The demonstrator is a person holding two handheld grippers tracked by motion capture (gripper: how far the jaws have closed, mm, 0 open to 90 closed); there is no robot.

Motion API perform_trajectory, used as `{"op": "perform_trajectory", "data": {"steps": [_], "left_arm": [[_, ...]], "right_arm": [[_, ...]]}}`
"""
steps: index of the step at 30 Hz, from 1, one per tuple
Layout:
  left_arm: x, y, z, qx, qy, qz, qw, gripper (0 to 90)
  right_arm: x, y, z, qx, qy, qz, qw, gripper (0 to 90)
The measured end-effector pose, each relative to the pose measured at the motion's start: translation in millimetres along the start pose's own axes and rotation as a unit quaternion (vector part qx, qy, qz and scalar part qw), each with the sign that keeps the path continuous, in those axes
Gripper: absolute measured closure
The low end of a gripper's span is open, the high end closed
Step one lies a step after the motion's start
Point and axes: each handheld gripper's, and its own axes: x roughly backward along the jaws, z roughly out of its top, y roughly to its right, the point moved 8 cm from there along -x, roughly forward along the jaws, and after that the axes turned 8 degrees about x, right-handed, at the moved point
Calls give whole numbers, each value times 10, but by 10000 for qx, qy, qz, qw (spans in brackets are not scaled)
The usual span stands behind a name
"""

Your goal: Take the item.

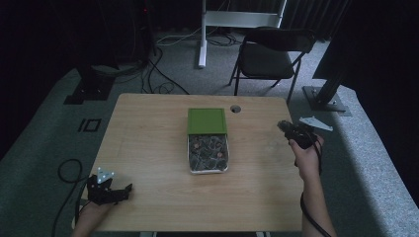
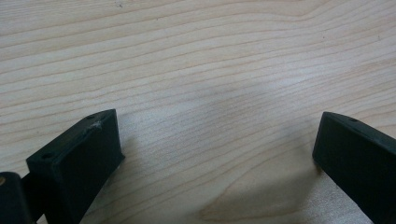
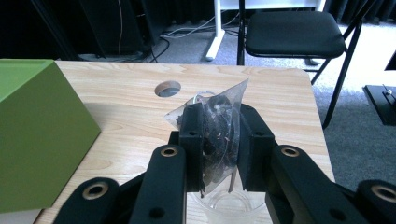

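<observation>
- Table [image 1: 148,148]: pale wood, cable hole [image 1: 235,108] at far edge.
- Chair [image 1: 269,54] stands behind on grey carpet.
- Left gripper [image 2: 217,154]: jaws apart, nothing between them.
- Right gripper [image 3: 219,140]: clamped on tea bag [image 3: 217,121].

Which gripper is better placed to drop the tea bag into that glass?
Right. The right gripper already pinches the tea bag just above the glass; the left gripper sits open at the table's near left corner.

Green box [image 3: 32,140] — cropped at left edge
</observation>
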Motion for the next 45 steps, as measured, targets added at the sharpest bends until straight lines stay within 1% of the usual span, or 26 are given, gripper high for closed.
{"op": "perform_trajectory", "data": {"steps": [11, 16, 21, 24, 25, 28, 29, 30, 32, 33, 34, 45], "left_arm": [[0, 0, 0, 0, 0, 0, 10000, 16], [0, 0, 0, 1, 0, 0, 10000, 16], [0, 0, 0, 0, 0, 0, 10000, 16], [0, 0, 0, 0, 0, -1, 10000, 16], [0, 0, 0, 0, 0, 0, 10000, 16], [0, 0, 0, 0, 1, -1, 10000, 16], [0, 0, 0, 0, 0, -1, 10000, 16], [0, 0, 0, 0, 0, -1, 10000, 16], [0, 0, 0, -1, -1, 0, 10000, 16], [0, 0, 0, -1, -1, 0, 10000, 16], [0, 0, 0, -1, 0, 0, 10000, 16], [0, 0, 0, 1, 0, 0, 10000, 16]], "right_arm": [[-116, 26, -123, -68, -204, -58, 9998, 746], [-134, 49, -157, -97, -242, -83, 9996, 731], [-146, 61, -176, -58, -290, -95, 9995, 707], [-162, 62, -185, -37, -318, -109, 9994, 675], [-166, 61, -185, -43, -318, -108, 9994, 652], [-167, 57, -183, -69, -310, -97, 9994, 644], [-148, 28, -151, -33, -256, -64, 9996, 591], [-148, 28, -151, -33, -256, -64, 9996, 591], [-129, 15, -129, -17, -234, -44, 9997, 554], [-129, 15, -129, -17, -234, -44, 9997, 554], [-96, -8, -101, 8, -199, 4, 9998, 508], [13, -115, -25, 130, -95, 207, 9997, 362]]}}
